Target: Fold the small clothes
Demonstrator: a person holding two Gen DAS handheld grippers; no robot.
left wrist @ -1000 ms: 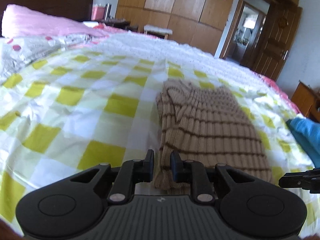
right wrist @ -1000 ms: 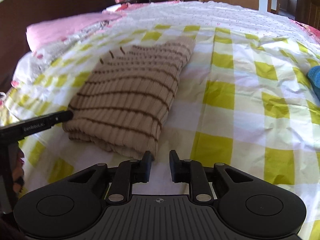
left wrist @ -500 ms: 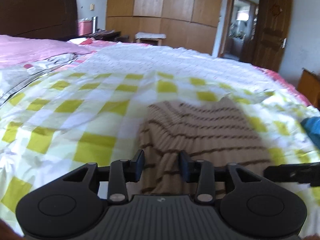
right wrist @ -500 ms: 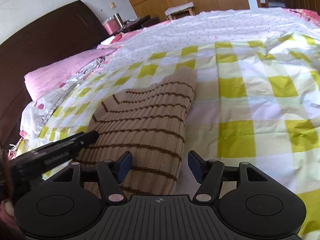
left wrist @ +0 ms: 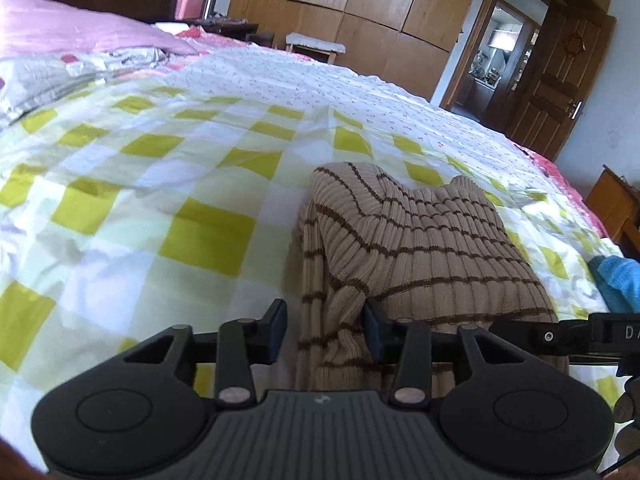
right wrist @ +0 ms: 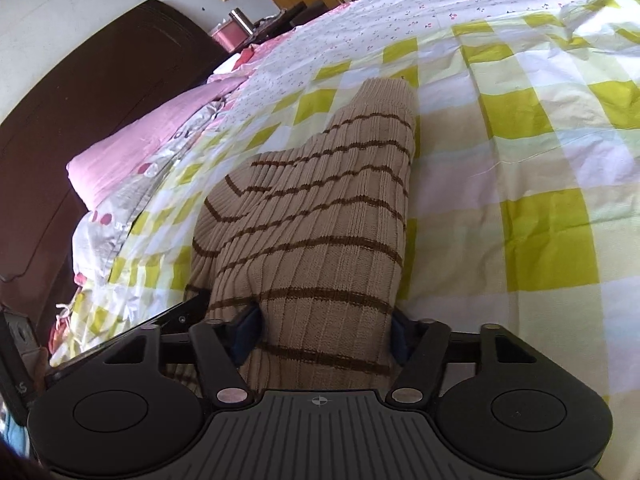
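Observation:
A folded beige ribbed sweater [left wrist: 420,248] with thin brown stripes lies on the yellow-and-white checked bedspread [left wrist: 160,208]. My left gripper [left wrist: 324,328] is open, its fingers astride the sweater's near left edge. In the right wrist view the same sweater [right wrist: 320,216] runs away from me, and my right gripper [right wrist: 324,332] is open wide with the sweater's near end between its fingers. The right gripper's arm shows at the right edge of the left wrist view [left wrist: 580,332].
A pink pillow [left wrist: 72,32] and dark headboard [right wrist: 80,100] stand at the bed's left. A blue cloth [left wrist: 620,280] lies at the right edge. Wooden wardrobes [left wrist: 360,12] and an open door [left wrist: 504,60] are beyond the bed.
Both grippers opened from nearly shut and moved forward onto the sweater's near edge; the fabric now sits between the fingers of each and is bunched upward.

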